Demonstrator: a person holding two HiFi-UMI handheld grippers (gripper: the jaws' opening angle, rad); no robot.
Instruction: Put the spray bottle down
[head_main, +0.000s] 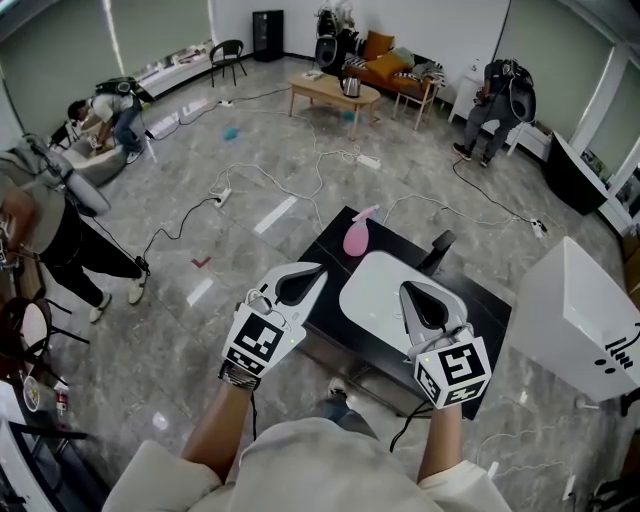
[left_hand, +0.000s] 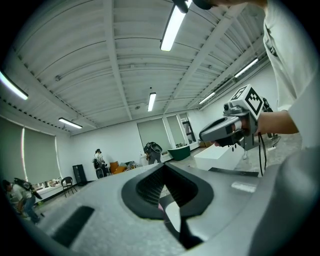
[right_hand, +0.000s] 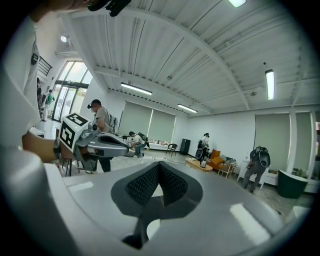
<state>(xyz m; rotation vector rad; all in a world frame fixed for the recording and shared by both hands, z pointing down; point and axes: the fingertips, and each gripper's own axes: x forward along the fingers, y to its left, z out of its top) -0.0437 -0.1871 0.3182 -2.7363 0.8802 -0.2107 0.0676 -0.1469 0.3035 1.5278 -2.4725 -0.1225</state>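
Far left: left gripper (head_main: 318, 268), level over the near-left edge of the table (head_main: 480, 300), jaws pressed together, holding nothing. Just beyond, toward the middle: pink bottle (head_main: 358, 232), upright at the table's far edge, beside a white tray (head_main: 375, 290), touched by neither gripper. To the right: right gripper (head_main: 405, 288), over the tray, jaws likewise closed tip to tip and empty.

Judging by that, set down already; little left but to back away. Draw both grippers straight back toward the body, level and clear of the bottle. Avoid sweeping the left one sideways: nearest of the two, and apt to tip so narrow a thing off the edge.

Only in the head view: bottle, table and tray in full. In the left gripper view: its meeting pads (left_hand: 150, 184) close up, the right gripper side-on, perhaps a pink sliver through the gap, too small to name. In the right gripper view: its own closed pads (right_hand: 142, 185), the left gripper side-on, no bottle at all.
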